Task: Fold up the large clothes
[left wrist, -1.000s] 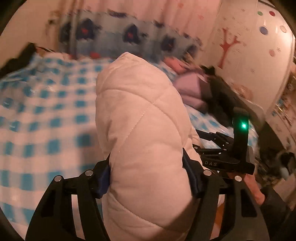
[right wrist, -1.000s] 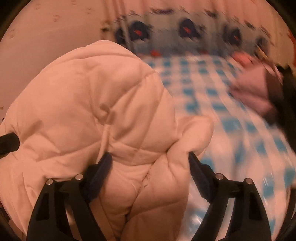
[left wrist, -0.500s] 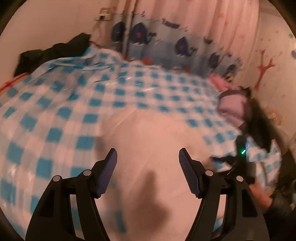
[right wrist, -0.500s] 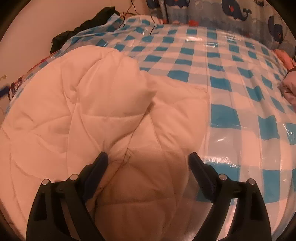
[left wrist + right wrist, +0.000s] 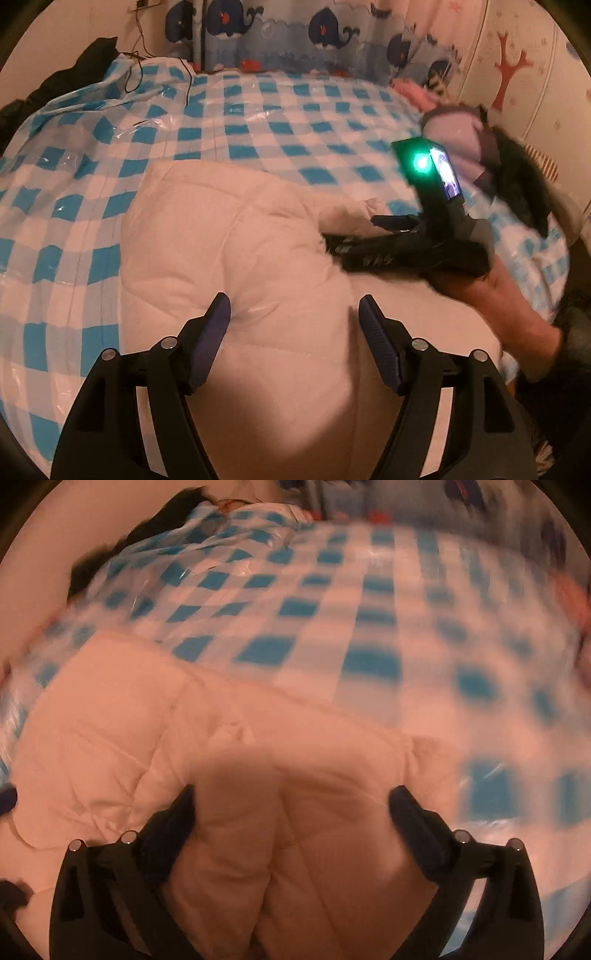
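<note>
In the left wrist view, the white quilted coat (image 5: 236, 266) lies on the bed, on top of the blue checked cover (image 5: 74, 192); it spreads from under the left gripper (image 5: 293, 317) forward and a little to the left. The jaws of this gripper stand apart and have just been opening wider; the padding swells between them but the pads do not press it. To the right the right gripper (image 5: 373, 230) comes in sideways, held by a hand (image 5: 495, 291); its tips are at a bunched fold of the coat; from here I cannot tell how its jaws stand.

In the right wrist view, which is blurred, the coat (image 5: 155, 738) fills the lower left; its long side seems to run from the left edge toward the right gripper (image 5: 291, 797). The jaws here are fully apart and have just been opening; a thick double fold with a seam in the middle sits between them, not pinched.

I judge that both grippers are equally near; the free far edge lies ahead of the jaws, toward the bare cover.
</note>
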`<act>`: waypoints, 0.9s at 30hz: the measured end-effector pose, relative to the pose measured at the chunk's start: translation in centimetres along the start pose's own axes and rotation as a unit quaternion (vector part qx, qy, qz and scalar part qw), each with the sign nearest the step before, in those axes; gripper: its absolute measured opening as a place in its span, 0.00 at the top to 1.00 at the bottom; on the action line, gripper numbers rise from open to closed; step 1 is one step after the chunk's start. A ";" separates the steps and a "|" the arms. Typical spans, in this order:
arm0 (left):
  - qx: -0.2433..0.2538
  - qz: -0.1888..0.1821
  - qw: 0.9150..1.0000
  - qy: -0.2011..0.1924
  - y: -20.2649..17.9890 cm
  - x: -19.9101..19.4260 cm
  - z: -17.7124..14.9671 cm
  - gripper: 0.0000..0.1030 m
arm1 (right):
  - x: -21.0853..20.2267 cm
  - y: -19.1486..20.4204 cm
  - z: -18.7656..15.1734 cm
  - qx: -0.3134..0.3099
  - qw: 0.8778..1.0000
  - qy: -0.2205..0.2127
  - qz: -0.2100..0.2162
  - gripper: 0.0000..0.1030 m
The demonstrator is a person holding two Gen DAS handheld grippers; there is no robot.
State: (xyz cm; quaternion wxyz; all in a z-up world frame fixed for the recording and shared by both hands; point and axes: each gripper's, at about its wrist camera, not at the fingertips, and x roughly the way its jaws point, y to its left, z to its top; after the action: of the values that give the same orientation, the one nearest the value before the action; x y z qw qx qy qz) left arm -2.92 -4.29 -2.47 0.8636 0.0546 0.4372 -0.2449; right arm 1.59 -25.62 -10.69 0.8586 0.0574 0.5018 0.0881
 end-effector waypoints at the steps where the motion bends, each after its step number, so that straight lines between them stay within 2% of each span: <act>1: 0.002 0.000 1.000 0.005 -0.1 0.2 0.1 0.32 | -0.8 0.2 0.1 -0.008 1.000 0.005 -0.013 0.06; 3: -0.001 -0.011 1.000 0.005 0.3 -0.3 0.3 0.32 | -4.0 0.4 0.2 -0.018 1.000 -0.002 -0.021 0.06; 5: -0.019 -0.024 1.000 -0.003 1.1 -1.8 0.2 0.32 | -9.0 1.0 -0.7 -0.036 0.998 -0.040 -0.012 0.06; 7: -0.040 -0.037 0.998 -0.017 1.9 -3.5 -0.2 0.32 | -13.1 1.5 -2.9 -0.049 0.997 -0.062 0.000 0.06; 9: -0.057 -0.050 0.997 -0.033 2.4 -5.4 -1.2 0.32 | -14.9 2.1 -5.9 -0.064 0.996 -0.054 -0.006 0.06; 12: -0.076 -0.057 0.995 -0.030 2.7 -6.3 -2.9 0.32 | -11.1 3.0 -9.8 -0.097 0.994 0.010 -0.050 0.06; 14: -0.072 -0.063 0.995 -0.017 2.4 -5.4 -4.0 0.32 | -7.9 2.7 -11.7 -0.086 0.995 0.022 -0.043 0.06; 15: -0.056 -0.046 0.997 -0.010 1.7 -4.9 -4.3 0.32 | -7.3 1.9 -11.8 -0.060 0.998 0.029 -0.022 0.06; 16: -0.024 -0.011 1.000 -0.003 0.6 -4.5 -4.3 0.32 | -7.3 1.2 -11.5 -0.039 0.998 0.040 -0.007 0.06; 17: -0.008 0.008 1.000 0.000 -0.1 -4.4 -4.3 0.32 | -7.8 0.8 -11.1 -0.029 0.999 0.046 -0.001 0.06; 18: -0.012 0.014 1.000 0.004 -0.4 -4.8 -4.0 0.32 | -8.7 0.7 -11.0 -0.027 0.999 0.041 -0.005 0.06; 19: -0.024 0.001 1.000 0.000 -0.3 -5.9 -3.7 0.32 | -10.8 0.6 -11.0 -0.023 1.000 0.018 -0.006 0.06; 21: -0.039 -0.018 0.999 -0.028 0.1 -8.5 -3.7 0.32 | -13.2 0.3 -11.5 -0.006 1.000 -0.011 0.016 0.06; 22: -0.037 -0.008 0.999 -0.035 0.2 -9.4 -4.1 0.32 | -14.1 0.1 -12.2 0.004 1.000 -0.022 0.021 0.06; 24: -0.041 -0.004 0.999 -0.023 0.8 -9.4 -4.9 0.32 | -13.2 0.2 -13.4 0.006 1.000 -0.009 0.015 0.06; 26: -0.061 -0.011 0.998 0.030 2.0 -6.7 -6.2 0.29 | -9.7 0.0 -14.4 0.011 0.999 0.027 0.021 0.06; 27: -0.059 -0.016 0.998 0.035 2.2 -6.0 -6.6 0.27 | -8.9 -0.4 -14.4 0.025 0.999 0.033 0.035 0.06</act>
State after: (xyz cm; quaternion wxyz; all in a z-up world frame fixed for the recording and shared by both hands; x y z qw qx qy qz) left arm -9.70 1.88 -2.06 0.8456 0.0045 0.4814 -0.2307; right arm -15.21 -27.69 -10.22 0.8361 0.0932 0.5298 0.1074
